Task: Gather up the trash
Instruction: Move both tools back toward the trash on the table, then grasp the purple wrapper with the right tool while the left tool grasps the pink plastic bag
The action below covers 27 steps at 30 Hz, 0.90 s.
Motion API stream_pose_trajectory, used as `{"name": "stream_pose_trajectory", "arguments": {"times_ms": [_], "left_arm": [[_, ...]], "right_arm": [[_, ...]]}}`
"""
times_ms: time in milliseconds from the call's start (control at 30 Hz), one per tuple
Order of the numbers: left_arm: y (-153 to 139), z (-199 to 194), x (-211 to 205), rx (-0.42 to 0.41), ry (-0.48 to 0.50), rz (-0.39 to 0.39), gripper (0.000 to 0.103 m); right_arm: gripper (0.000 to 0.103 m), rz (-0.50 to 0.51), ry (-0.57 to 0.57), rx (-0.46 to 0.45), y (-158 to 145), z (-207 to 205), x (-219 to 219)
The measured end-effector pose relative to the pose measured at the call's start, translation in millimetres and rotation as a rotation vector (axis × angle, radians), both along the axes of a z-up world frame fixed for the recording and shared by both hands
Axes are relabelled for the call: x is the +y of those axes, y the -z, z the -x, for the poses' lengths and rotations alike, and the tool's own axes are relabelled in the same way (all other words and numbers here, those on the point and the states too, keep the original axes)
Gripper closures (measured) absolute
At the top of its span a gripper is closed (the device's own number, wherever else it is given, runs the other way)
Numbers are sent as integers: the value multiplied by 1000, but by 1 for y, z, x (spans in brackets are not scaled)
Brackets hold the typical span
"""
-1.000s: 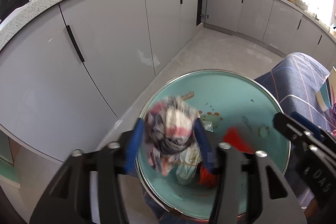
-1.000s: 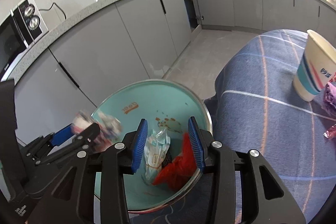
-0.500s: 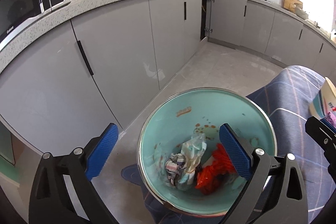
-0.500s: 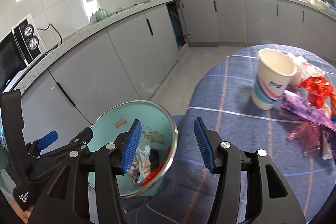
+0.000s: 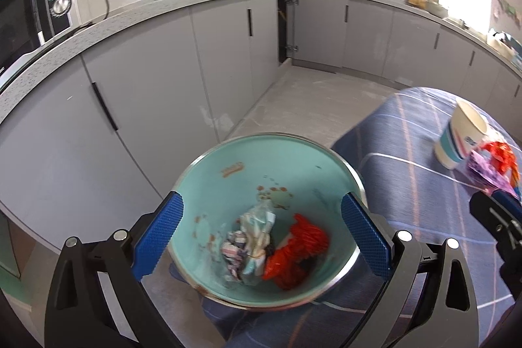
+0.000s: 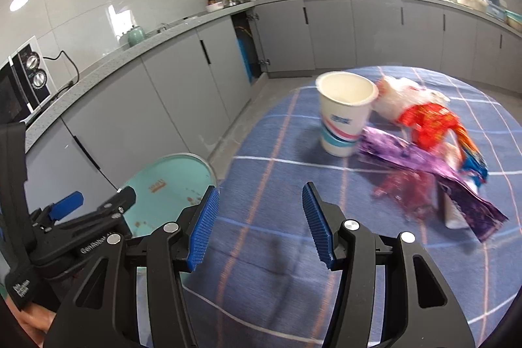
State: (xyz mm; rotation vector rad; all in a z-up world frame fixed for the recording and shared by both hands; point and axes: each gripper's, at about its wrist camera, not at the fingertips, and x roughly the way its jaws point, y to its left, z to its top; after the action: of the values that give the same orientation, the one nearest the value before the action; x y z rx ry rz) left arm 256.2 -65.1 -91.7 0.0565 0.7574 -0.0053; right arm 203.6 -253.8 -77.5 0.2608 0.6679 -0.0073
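Observation:
A teal trash bin (image 5: 228,172) with a metal rim stands on the floor beside the table; it also shows in the right wrist view (image 6: 169,175). Crumpled wrappers (image 5: 251,237) and a red wrapper (image 5: 300,247) lie in it. My left gripper (image 5: 261,234) is wide open and empty above the bin. My right gripper (image 6: 257,224) is open and empty over the blue checked tablecloth (image 6: 277,158). On the table stand a white paper cup (image 6: 344,113), a purple wrapper (image 6: 414,158), a red wrapper (image 6: 427,123) and a white bag (image 6: 404,97).
Grey kitchen cabinets (image 5: 163,80) and a speckled countertop (image 5: 81,35) run behind the bin. A microwave (image 5: 36,15) sits on the counter at left. The table edge lies right of the bin.
My left gripper opened and dropped the crumpled wrapper into the bin. My right gripper opened and swung right from the bin toward the trash on the table.

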Motion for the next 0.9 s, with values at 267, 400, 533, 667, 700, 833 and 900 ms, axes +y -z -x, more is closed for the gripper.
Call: {"name": "stream_pose_trajectory", "arguments": {"times_ms": [267, 400, 533, 667, 700, 833, 900], "left_arm": [[2, 13, -44, 6, 113, -8, 7], [4, 18, -66, 18, 165, 11, 8], [8, 24, -89, 24, 219, -3, 8], [9, 30, -109, 27, 268, -10, 8], [9, 30, -114, 30, 278, -8, 9], [8, 29, -131, 32, 310, -13, 11], [7, 28, -137, 30, 324, -14, 12]], "right_arm": [[50, 13, 72, 5, 4, 30, -43], [50, 18, 116, 11, 7, 43, -65], [50, 27, 152, 11, 7, 54, -86], [51, 57, 187, 6, 3, 59, -109], [51, 65, 192, 6, 3, 59, -115], [60, 101, 203, 23, 4, 50, -134], [64, 97, 200, 38, 7, 46, -146]]}}
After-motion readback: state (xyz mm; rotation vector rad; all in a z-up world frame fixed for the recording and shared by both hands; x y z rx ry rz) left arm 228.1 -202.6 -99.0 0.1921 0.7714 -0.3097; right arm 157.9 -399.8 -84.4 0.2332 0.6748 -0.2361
